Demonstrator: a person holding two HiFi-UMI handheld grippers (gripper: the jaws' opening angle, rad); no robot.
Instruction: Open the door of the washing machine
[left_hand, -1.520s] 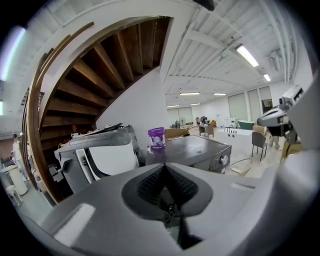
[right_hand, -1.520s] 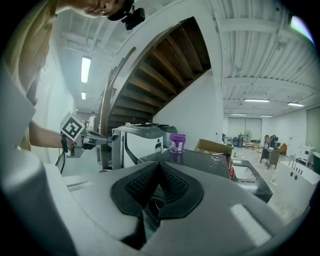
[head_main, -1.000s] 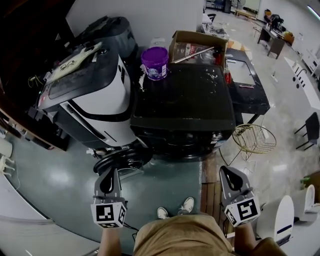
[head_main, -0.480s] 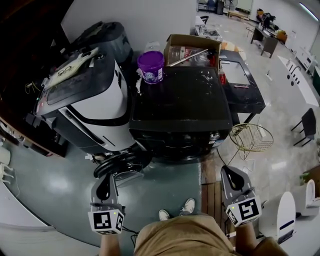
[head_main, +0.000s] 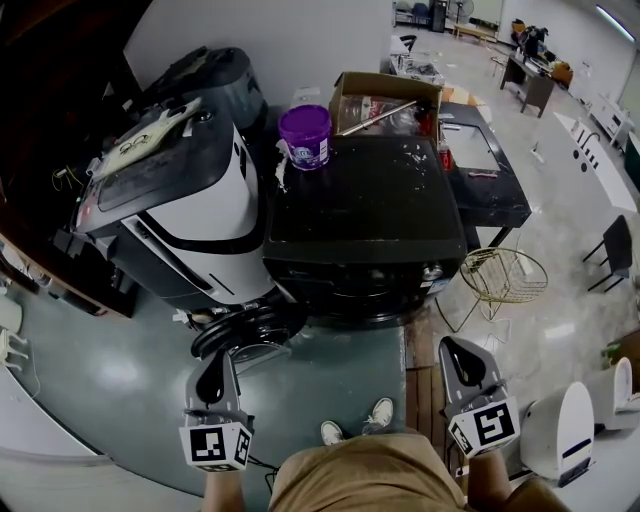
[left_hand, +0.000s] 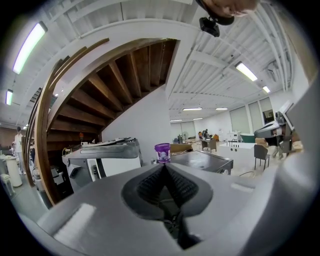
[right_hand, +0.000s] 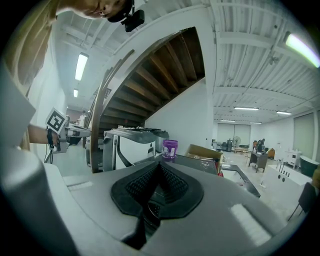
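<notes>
The black washing machine (head_main: 365, 215) stands ahead of me, its front (head_main: 365, 285) facing my feet. A dark round door-like ring (head_main: 240, 325) juts out at its lower left front corner; I cannot tell which machine it belongs to. My left gripper (head_main: 212, 378) hovers low at the left, shut and holding nothing, well short of the ring. My right gripper (head_main: 462, 362) is level with it on the right, also shut and holding nothing. In the left gripper view the left gripper (left_hand: 165, 167) points at the machine's top (left_hand: 200, 160). The right gripper (right_hand: 160, 165) points the same way.
A white and grey machine (head_main: 180, 200) stands tilted to the left of the washer. A purple bucket (head_main: 304, 135) and a cardboard box (head_main: 385, 100) sit at the washer's back. On the right are a black table (head_main: 490, 170) and a wire basket (head_main: 505, 275).
Both grippers stay shut and keep nearly the same places in front of me. The head view has shifted slightly.
</notes>
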